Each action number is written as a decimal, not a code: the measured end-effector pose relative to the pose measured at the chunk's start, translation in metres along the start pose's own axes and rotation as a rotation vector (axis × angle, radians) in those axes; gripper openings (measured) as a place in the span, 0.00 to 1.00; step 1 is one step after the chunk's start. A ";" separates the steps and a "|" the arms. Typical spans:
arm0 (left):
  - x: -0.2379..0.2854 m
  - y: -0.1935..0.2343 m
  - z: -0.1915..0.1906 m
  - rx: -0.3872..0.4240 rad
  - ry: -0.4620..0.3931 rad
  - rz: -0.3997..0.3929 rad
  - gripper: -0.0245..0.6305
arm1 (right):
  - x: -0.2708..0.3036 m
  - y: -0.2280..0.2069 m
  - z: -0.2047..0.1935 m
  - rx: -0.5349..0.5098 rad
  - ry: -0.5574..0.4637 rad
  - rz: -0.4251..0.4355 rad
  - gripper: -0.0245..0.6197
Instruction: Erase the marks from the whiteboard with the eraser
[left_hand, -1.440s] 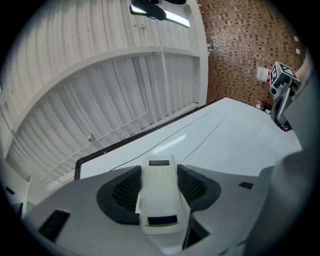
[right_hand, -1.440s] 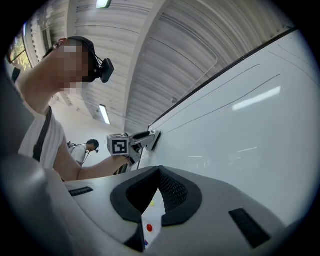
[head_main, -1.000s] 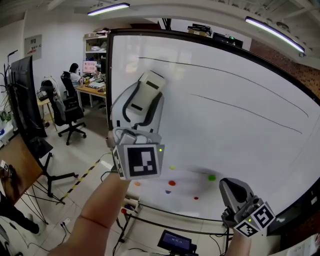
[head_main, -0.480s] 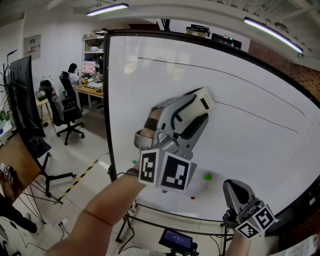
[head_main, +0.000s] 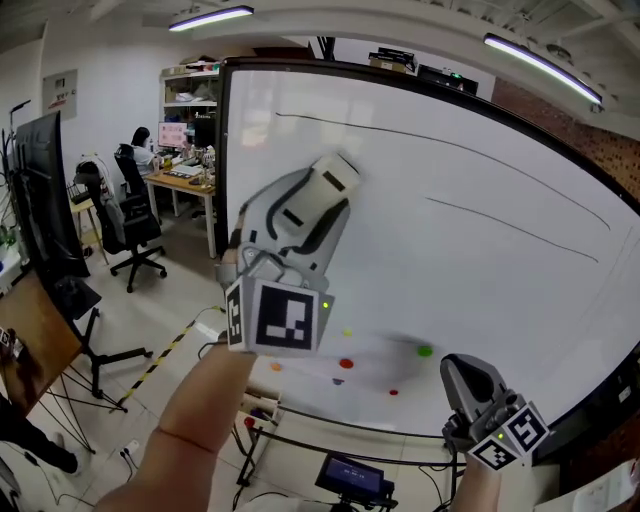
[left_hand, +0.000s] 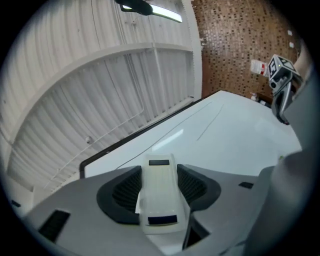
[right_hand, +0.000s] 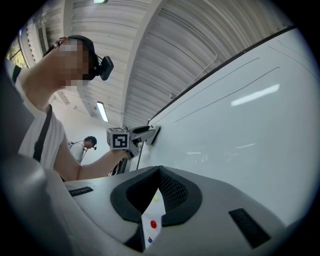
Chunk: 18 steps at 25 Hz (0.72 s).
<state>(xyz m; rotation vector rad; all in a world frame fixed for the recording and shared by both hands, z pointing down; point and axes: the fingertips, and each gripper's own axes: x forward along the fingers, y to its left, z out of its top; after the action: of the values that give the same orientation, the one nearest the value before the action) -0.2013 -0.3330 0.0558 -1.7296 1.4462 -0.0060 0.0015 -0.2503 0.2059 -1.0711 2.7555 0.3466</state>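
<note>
**On the whiteboard, left of centre: eraser held in left gripper**

On the large white, black-framed whiteboard (head_main: 450, 290), left of centre: cream-white oblong plastic eraser (head_main: 335, 172), clamped between the jaws of the left gripper (head_main: 312, 200), far end at the board face. Right of it, two thin black lines (head_main: 450, 145), one above the other. Along the lower board, small coloured dots (head_main: 346, 364), red and green among them. Low right, right gripper (head_main: 470, 385), jaws closed together, empty, well apart from the eraser

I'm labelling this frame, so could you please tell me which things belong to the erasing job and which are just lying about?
Job: eraser, gripped in the left claw; whiteboard; black lines.
Lying about: coloured dots; office chair; desk; empty right claw.
</note>
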 end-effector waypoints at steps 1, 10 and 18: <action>-0.002 0.021 -0.007 -0.012 0.005 0.054 0.40 | 0.003 0.002 0.000 0.003 -0.001 -0.006 0.06; -0.003 0.013 0.000 -0.014 -0.052 -0.014 0.40 | 0.000 0.036 -0.006 -0.005 0.011 -0.076 0.06; 0.023 -0.063 0.056 0.124 -0.114 -0.156 0.40 | -0.022 0.038 0.007 -0.020 -0.005 -0.146 0.06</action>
<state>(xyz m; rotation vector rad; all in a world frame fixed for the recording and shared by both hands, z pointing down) -0.1150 -0.3211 0.0471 -1.7086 1.2012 -0.0773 -0.0080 -0.2068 0.2106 -1.2654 2.6547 0.3570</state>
